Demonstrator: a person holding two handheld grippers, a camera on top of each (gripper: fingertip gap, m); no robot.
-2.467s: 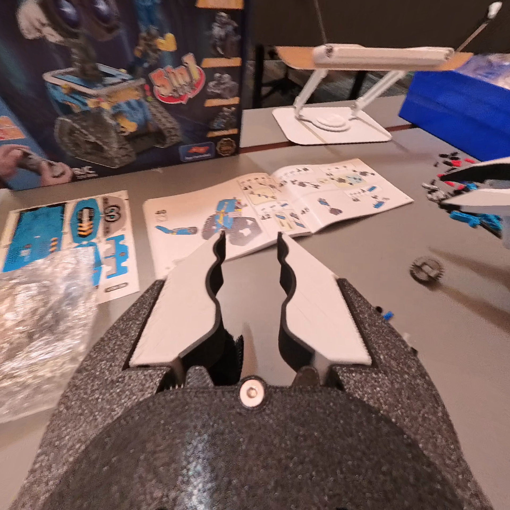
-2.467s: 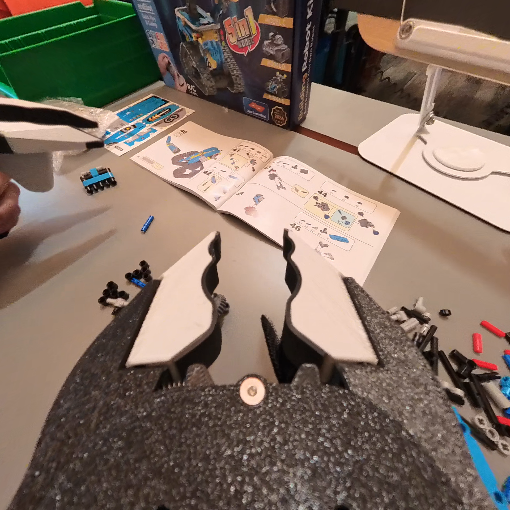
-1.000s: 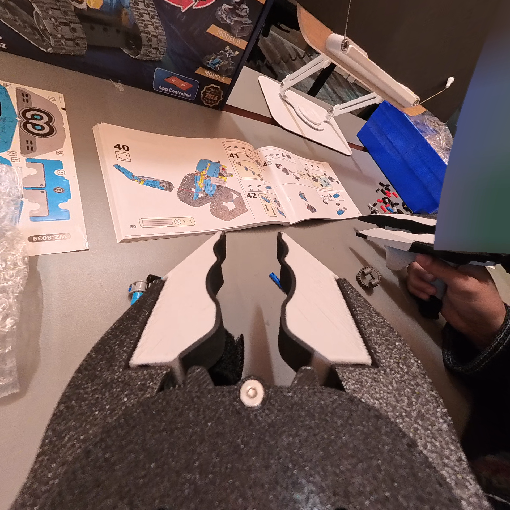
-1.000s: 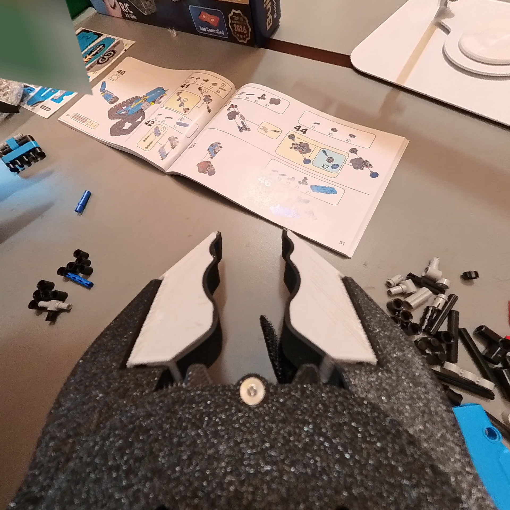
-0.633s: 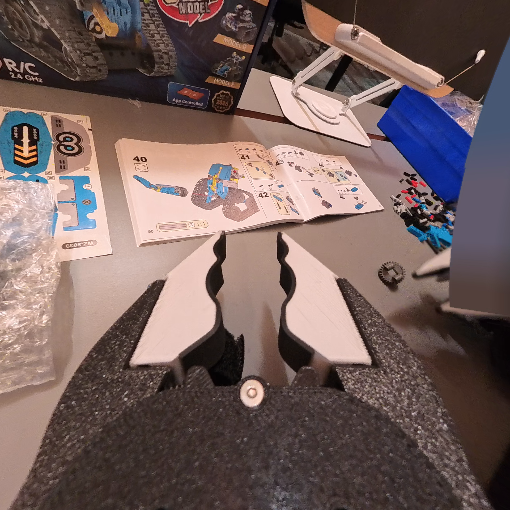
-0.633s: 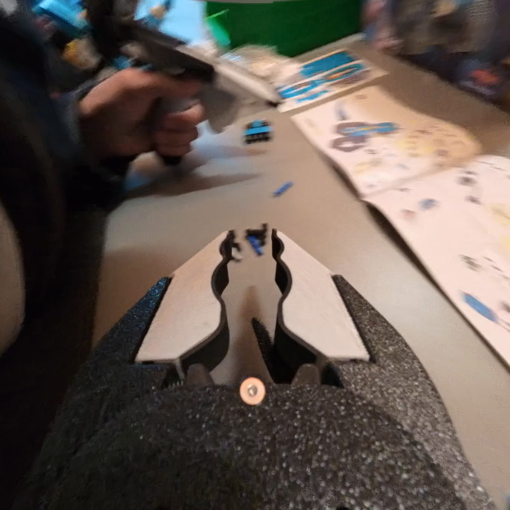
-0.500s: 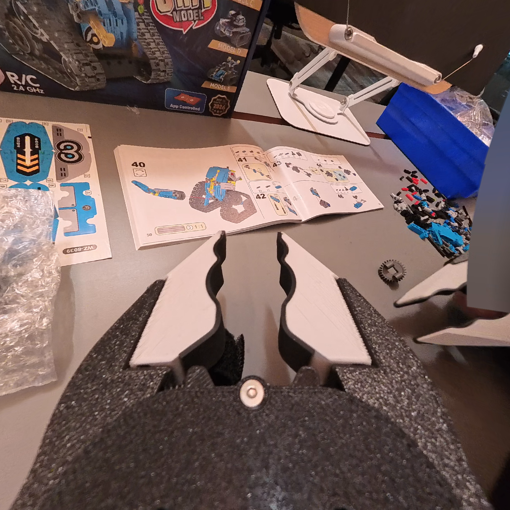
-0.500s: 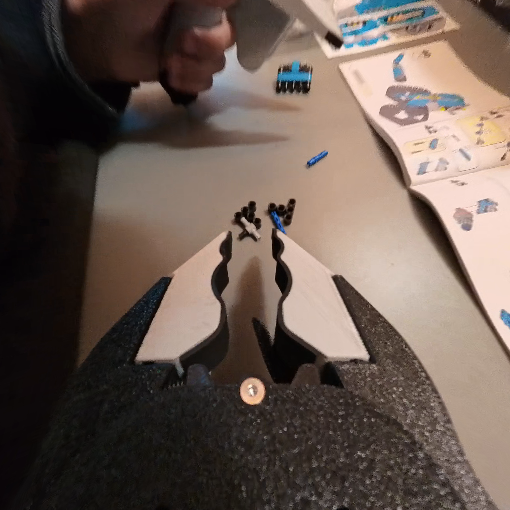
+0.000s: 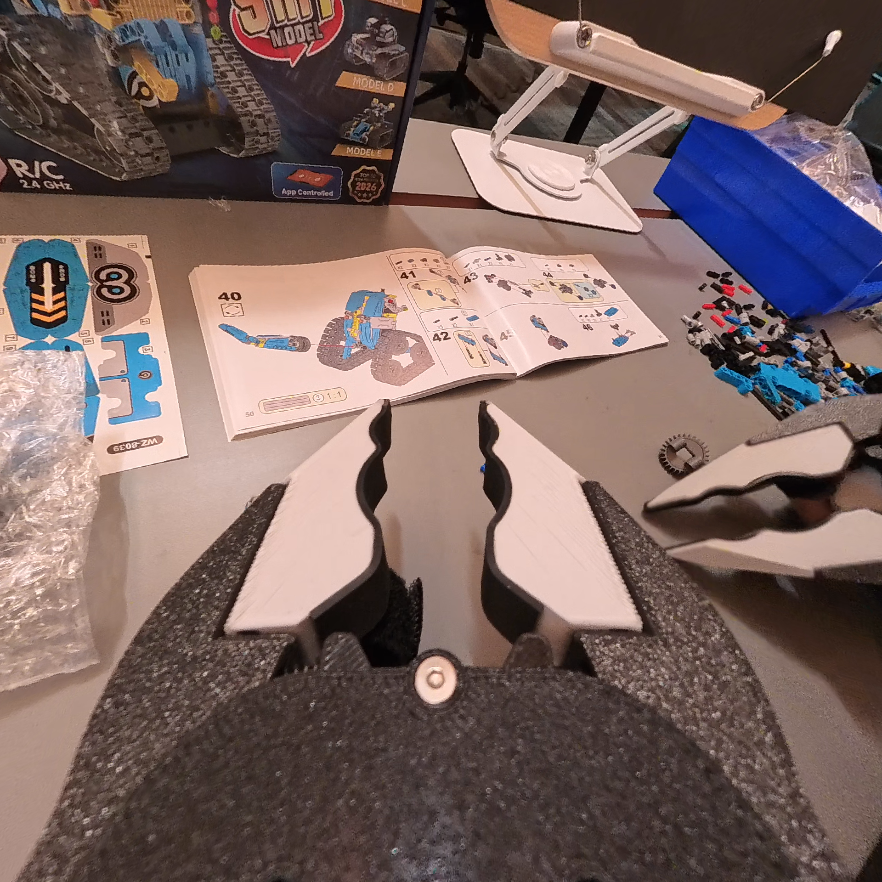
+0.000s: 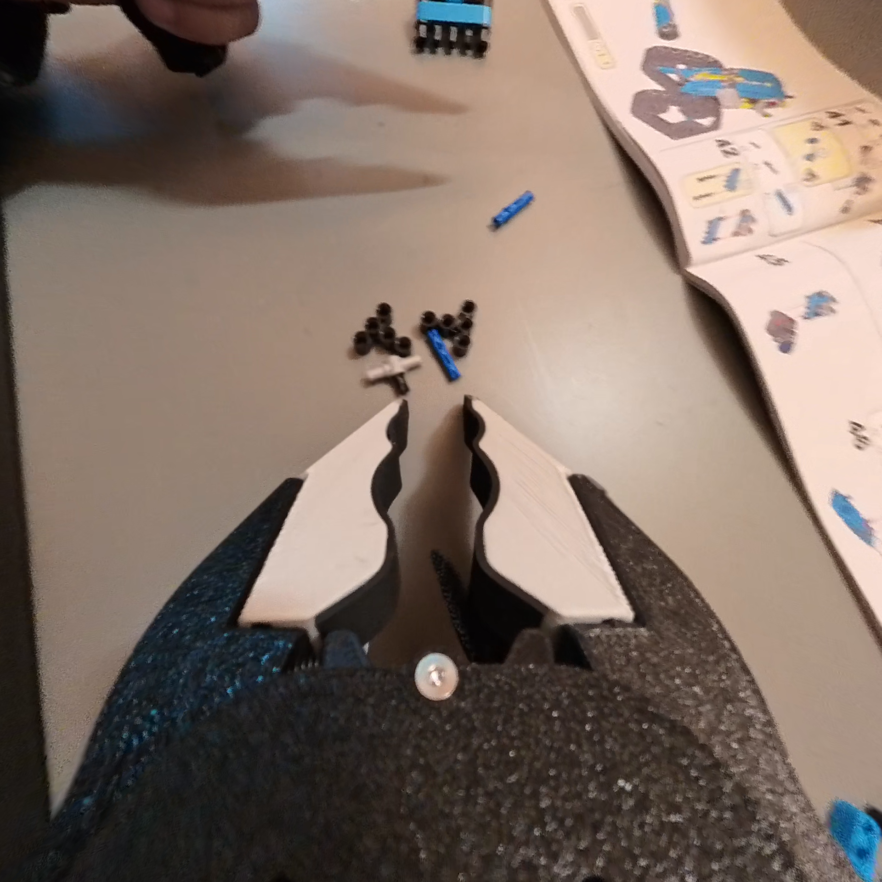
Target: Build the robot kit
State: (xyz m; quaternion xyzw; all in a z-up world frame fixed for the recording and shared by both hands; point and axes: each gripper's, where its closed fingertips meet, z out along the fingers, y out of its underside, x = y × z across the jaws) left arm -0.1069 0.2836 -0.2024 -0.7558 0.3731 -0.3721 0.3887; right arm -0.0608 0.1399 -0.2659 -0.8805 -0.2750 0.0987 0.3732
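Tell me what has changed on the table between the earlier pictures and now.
The right hand-held gripper swung left from the open instruction booklet toward the cluster of small black pins, and its fingers narrowed but remain open and empty. The left hand-held gripper drew back slightly from the booklet, open and empty. The booklet, sticker sheet and loose parts lie as before.

Black pins, a grey connector and a blue pin are clustered on the table just beyond the right gripper
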